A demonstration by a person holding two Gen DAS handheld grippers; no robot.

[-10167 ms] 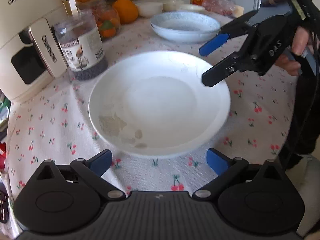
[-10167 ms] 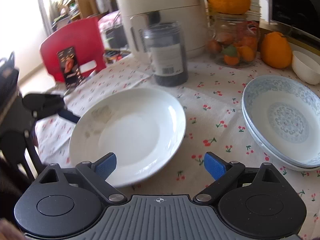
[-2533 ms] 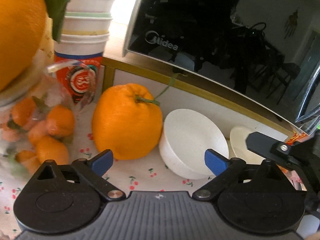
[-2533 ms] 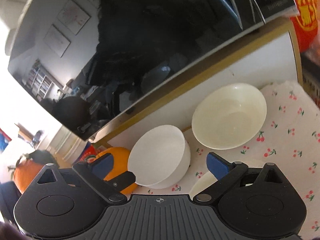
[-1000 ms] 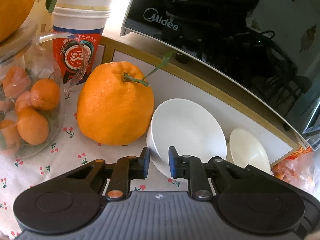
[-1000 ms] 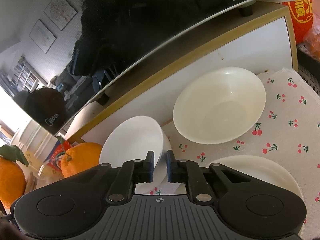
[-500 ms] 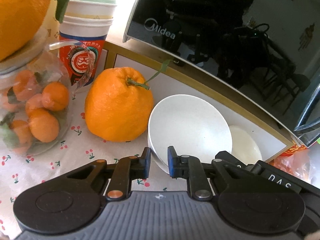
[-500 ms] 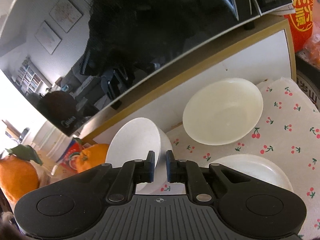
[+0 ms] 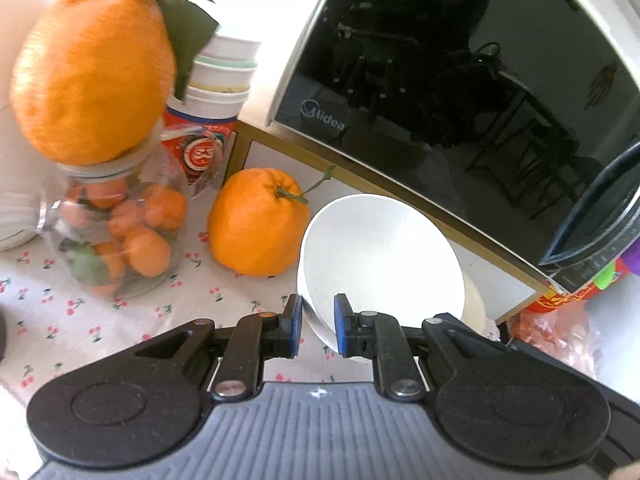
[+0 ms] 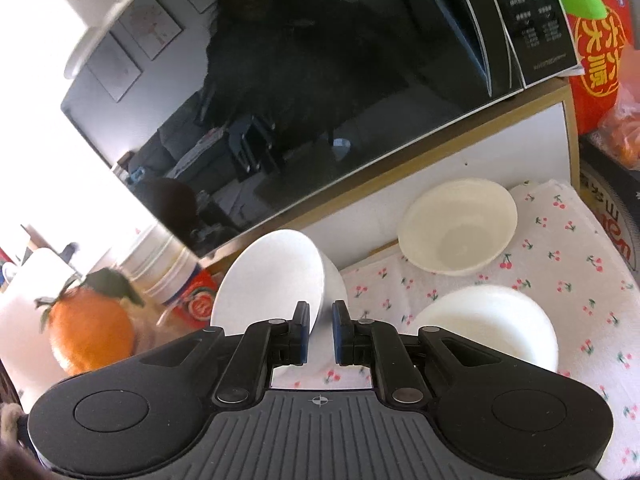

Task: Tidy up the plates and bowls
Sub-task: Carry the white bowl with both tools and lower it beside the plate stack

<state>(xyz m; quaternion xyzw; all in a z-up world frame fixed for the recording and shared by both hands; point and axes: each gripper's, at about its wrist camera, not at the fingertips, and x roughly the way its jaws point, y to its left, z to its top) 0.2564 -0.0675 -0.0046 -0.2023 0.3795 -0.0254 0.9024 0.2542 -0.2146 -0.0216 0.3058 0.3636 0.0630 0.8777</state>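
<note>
We pinch the white bowl point(image 9: 380, 264) by its rim with both the left gripper point(image 9: 316, 322) and right gripper point(image 10: 319, 330), tilted above the cherry-print tablecloth point(image 10: 560, 264). It hangs before the microwave point(image 9: 460, 92), beside a large orange point(image 9: 256, 224).

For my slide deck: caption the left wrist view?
Left gripper pinches a tilted white bowl beside a large orange.

Left gripper point(image 9: 316, 326) fingers nearly closed, right gripper point(image 10: 320, 330) likewise, both angled downward
</note>
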